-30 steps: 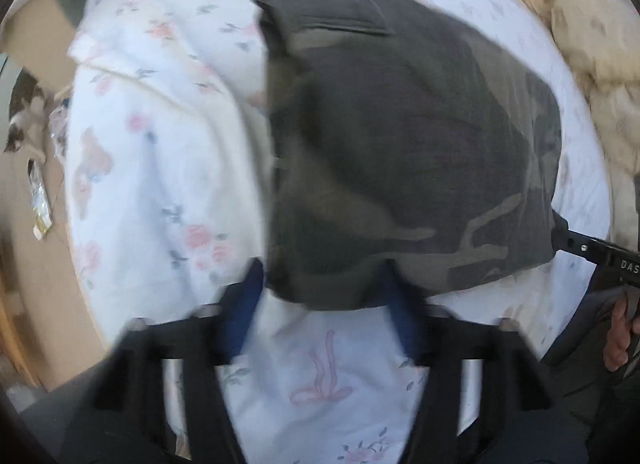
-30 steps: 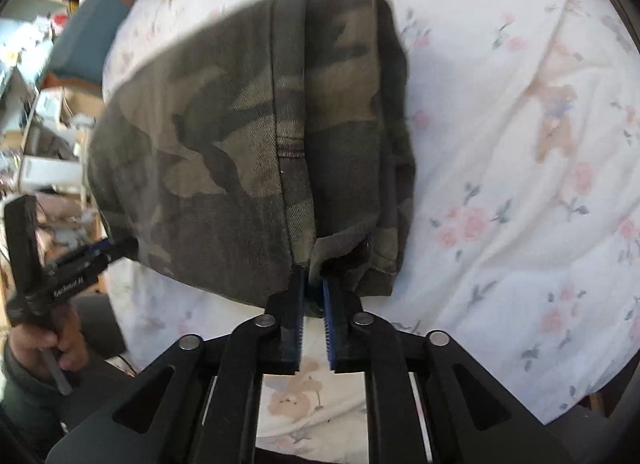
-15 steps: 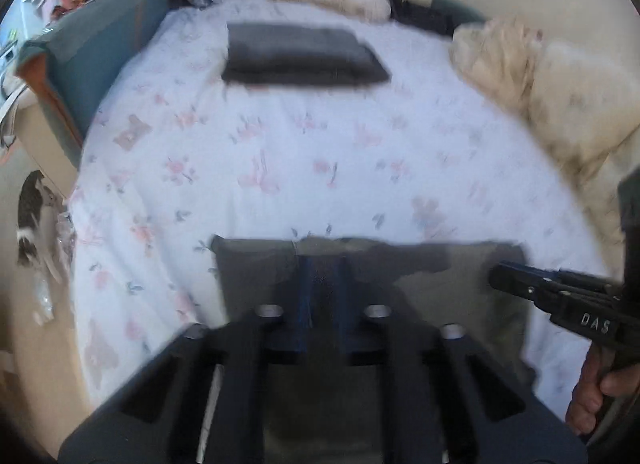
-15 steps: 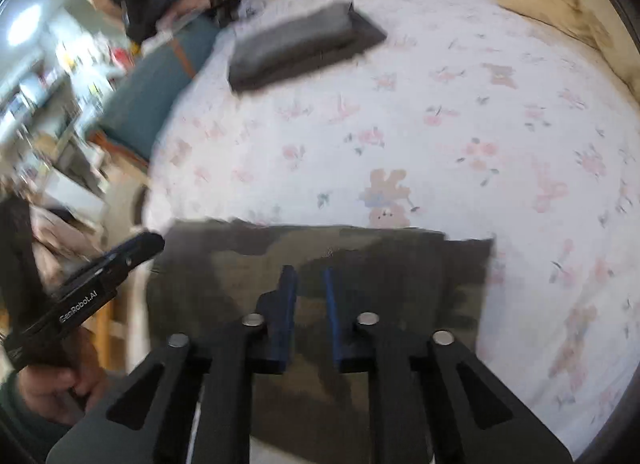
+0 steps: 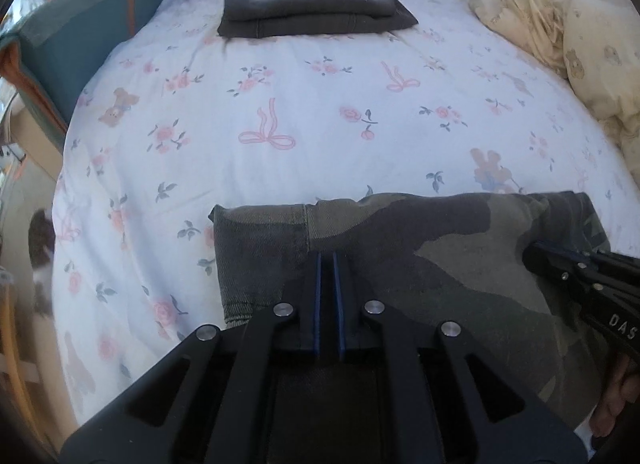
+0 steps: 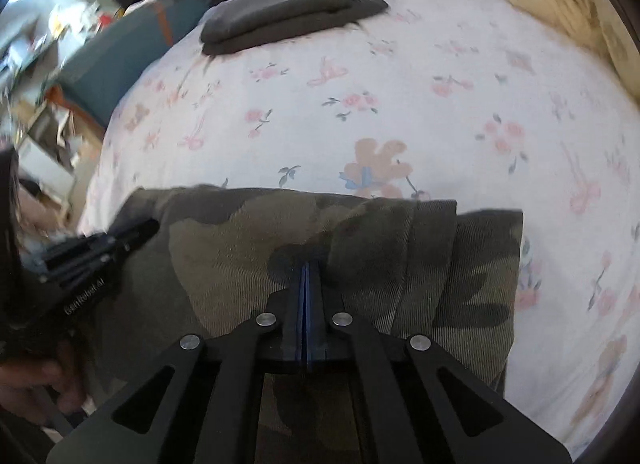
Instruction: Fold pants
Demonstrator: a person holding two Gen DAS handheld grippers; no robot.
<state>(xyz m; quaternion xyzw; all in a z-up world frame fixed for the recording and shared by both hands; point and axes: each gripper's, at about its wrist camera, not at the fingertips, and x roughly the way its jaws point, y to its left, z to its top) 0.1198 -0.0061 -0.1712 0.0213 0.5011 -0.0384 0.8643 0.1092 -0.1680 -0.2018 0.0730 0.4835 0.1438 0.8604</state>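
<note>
Lying folded at six o'clock on the bed (image 5: 320,112), the camouflage pants (image 5: 440,248) look nearly done; left claw (image 5: 328,260) and right claw (image 6: 306,270) are closed and empty, with only tidying left.

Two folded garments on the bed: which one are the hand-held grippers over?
The camouflage pants at the near edge of the bed. The dark grey folded stack lies far across the floral sheet, untouched.

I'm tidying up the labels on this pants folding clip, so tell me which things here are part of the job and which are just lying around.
Part of the job:
- camouflage pants, folded, on the bedsheet
- left gripper, shut, over the pants
- right gripper, shut, over the pants

Lying about:
- folded dark grey clothes at the far end
- cream bedding
- teal cushion
</note>
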